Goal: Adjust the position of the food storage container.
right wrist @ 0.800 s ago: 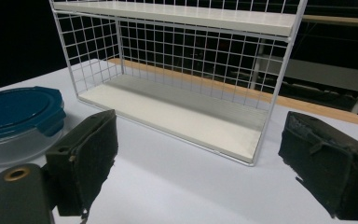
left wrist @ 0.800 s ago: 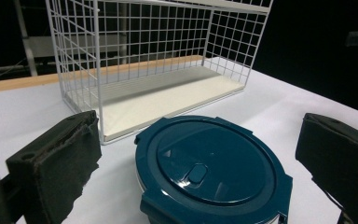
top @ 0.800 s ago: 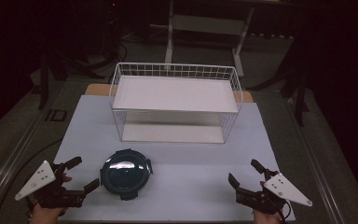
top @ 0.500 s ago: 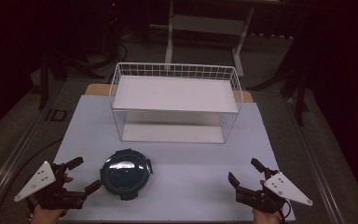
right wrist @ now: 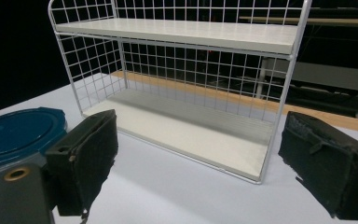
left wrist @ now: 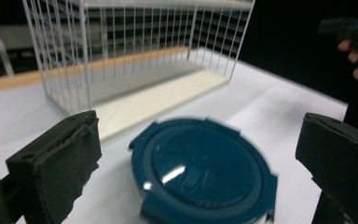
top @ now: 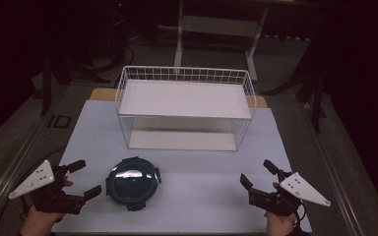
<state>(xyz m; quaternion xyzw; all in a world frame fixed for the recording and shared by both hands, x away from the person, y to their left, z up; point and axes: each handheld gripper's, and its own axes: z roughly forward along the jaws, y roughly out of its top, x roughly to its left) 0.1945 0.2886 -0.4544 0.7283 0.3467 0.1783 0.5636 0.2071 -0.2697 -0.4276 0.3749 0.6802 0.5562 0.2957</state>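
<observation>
A round dark teal lidded container [top: 131, 182] sits on the white tabletop near the front, left of centre. My left gripper [top: 84, 178] is open just to its left, with its jaws pointing toward it and nothing between them. In the left gripper view the container [left wrist: 205, 172] lies close ahead, between and beyond the wide-spread jaws of that gripper [left wrist: 200, 119]. My right gripper [top: 257, 172] is open and empty at the front right, well away from the container. Its own view looks past its jaws [right wrist: 200, 119] at the rack, with the container [right wrist: 18, 135] at the left edge.
A white two-tier wire rack [top: 184, 98] stands at the back middle of the table, its open front facing me and both shelves bare; it is also seen in the gripper views [left wrist: 121, 56] [right wrist: 191, 35]. A wooden strip [top: 101, 93] runs behind it. The surroundings are dark.
</observation>
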